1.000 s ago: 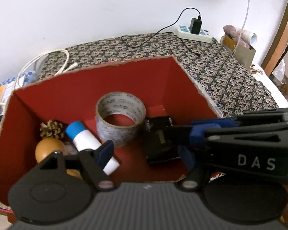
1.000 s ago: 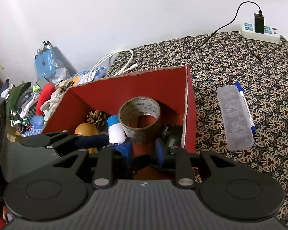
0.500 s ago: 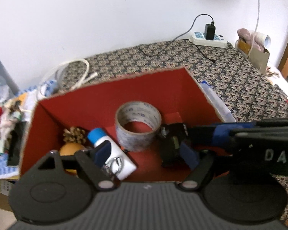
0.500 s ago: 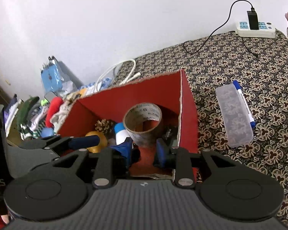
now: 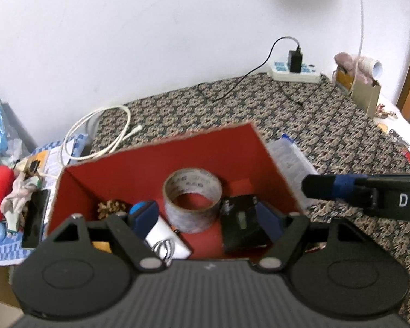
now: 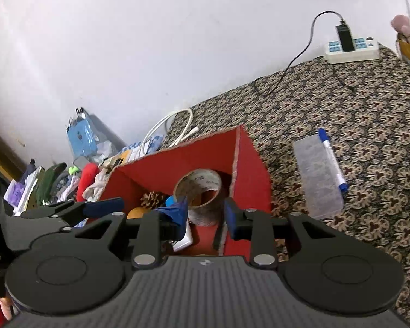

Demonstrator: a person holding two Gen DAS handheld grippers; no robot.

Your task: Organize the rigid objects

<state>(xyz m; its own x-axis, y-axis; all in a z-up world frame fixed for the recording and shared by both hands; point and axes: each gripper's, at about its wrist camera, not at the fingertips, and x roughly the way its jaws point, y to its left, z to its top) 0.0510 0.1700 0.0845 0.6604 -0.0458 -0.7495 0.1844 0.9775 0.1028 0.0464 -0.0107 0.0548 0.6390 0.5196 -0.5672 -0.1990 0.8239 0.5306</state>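
A red-lined cardboard box sits on the patterned table. Inside lie a tape roll, a black device, a white bottle with a blue cap, a pine cone and an orange ball. My left gripper is open and empty, above the box's near edge. My right gripper is open and empty, above the box's near right corner. A clear plastic case and a blue-capped marker lie on the table right of the box.
A power strip with a black charger and cable sits at the back by the wall. A white cable coils behind the box. Clutter of cloths, papers and a phone lies left of the box. A brown paper bag stands far right.
Both grippers have pulled back and up from the box, so more of the table and left clutter shows. The right gripper has opened wider. The box contents have not moved.
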